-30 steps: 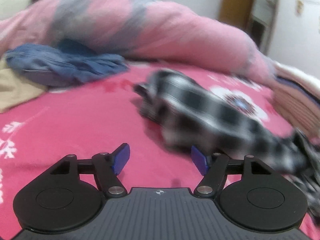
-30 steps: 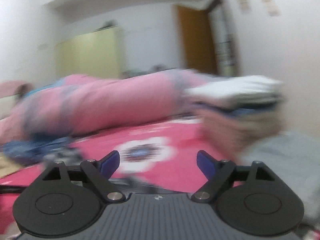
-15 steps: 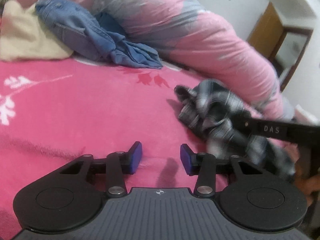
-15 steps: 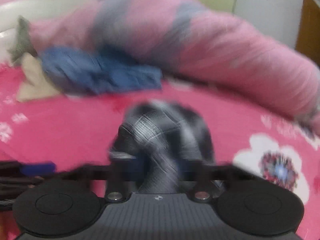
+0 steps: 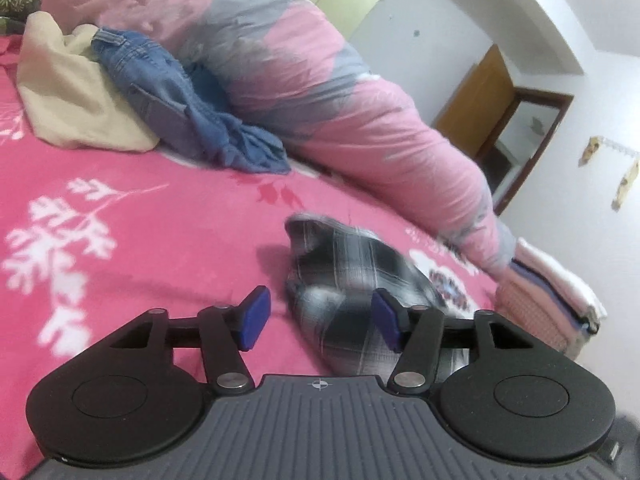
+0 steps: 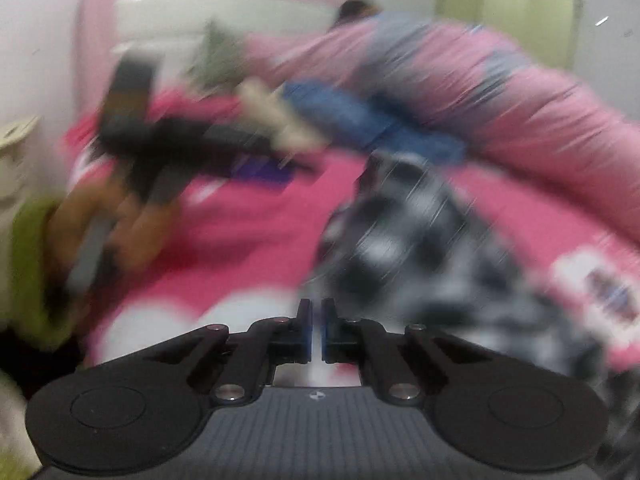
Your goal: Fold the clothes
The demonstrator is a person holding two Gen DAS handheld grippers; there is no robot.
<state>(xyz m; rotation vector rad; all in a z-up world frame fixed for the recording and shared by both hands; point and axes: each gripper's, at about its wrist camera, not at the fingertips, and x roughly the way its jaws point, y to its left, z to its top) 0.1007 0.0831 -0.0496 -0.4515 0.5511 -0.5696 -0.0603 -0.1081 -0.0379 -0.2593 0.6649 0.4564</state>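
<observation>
Plaid shirt [image 5: 352, 292] lies crumpled on the pink bed [image 5: 160, 240], awaiting spreading; left claw [image 5: 320, 322] gapes empty, right claw [image 6: 316, 336] nearly closed, seemingly empty.

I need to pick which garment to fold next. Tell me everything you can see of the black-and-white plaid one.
The plaid garment is soft woven cloth checked in black, grey and white. It lies unfolded, bunched in a rumpled heap on the pink floral bedsheet, apart from the jeans. The open left gripper is right at its near edge, one finger in front of it. The right wrist view is too blurred to show whether the right gripper pinches it.
</observation>
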